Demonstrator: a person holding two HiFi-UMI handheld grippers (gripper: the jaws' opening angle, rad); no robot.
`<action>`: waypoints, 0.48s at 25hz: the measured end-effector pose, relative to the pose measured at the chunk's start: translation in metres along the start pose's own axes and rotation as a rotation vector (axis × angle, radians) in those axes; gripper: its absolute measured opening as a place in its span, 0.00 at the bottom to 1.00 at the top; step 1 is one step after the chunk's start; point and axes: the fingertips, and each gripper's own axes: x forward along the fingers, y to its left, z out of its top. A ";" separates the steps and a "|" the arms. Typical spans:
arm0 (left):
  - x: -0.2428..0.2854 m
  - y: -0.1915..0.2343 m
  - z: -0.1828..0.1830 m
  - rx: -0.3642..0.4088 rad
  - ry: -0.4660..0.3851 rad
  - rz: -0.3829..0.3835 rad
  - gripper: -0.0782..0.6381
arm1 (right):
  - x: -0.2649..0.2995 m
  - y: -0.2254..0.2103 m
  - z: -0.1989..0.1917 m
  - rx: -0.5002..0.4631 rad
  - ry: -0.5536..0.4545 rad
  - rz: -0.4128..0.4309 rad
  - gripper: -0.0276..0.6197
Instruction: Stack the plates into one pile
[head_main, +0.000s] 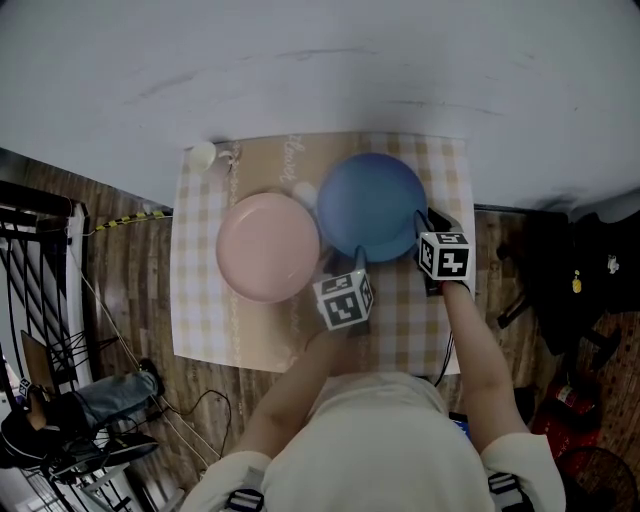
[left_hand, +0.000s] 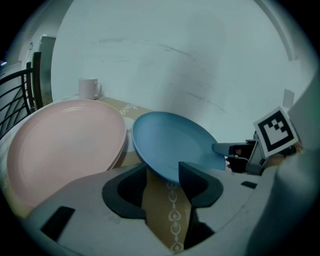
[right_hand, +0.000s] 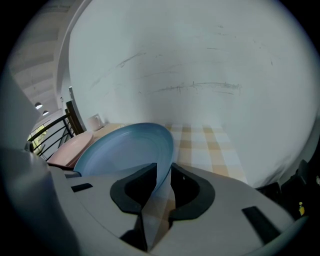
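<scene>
While a person holds a gripper in each hand over a checked cloth (head_main: 200, 300), two plates sit side by side on it, seen from above. The pink plate (head_main: 268, 245) lies flat on the left. The blue plate (head_main: 370, 205) is just to its right, with their rims close together. In the gripper views the blue plate is tilted, its face turned toward the pink plate.

The left gripper (head_main: 358, 255) is at the blue plate's near rim. Its jaws stand wide apart with the edge of the rim between their tips, and the cloth shows through the gap. The right gripper (head_main: 421, 222) is at the plate's right rim, with its jaws clamped on that rim.

A white mug (head_main: 203, 155) stands at the cloth's far left corner, beyond the pink plate. A pale wall (head_main: 400, 70) rises behind.
</scene>
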 end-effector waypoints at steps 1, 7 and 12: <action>-0.001 -0.002 0.001 0.005 -0.004 -0.003 0.38 | -0.002 -0.001 0.000 -0.002 -0.002 -0.003 0.16; -0.010 -0.008 0.004 0.022 -0.027 -0.012 0.37 | -0.015 -0.003 0.003 -0.019 -0.027 -0.019 0.17; -0.020 -0.012 0.007 0.027 -0.048 -0.015 0.37 | -0.026 -0.002 0.007 -0.023 -0.050 -0.022 0.17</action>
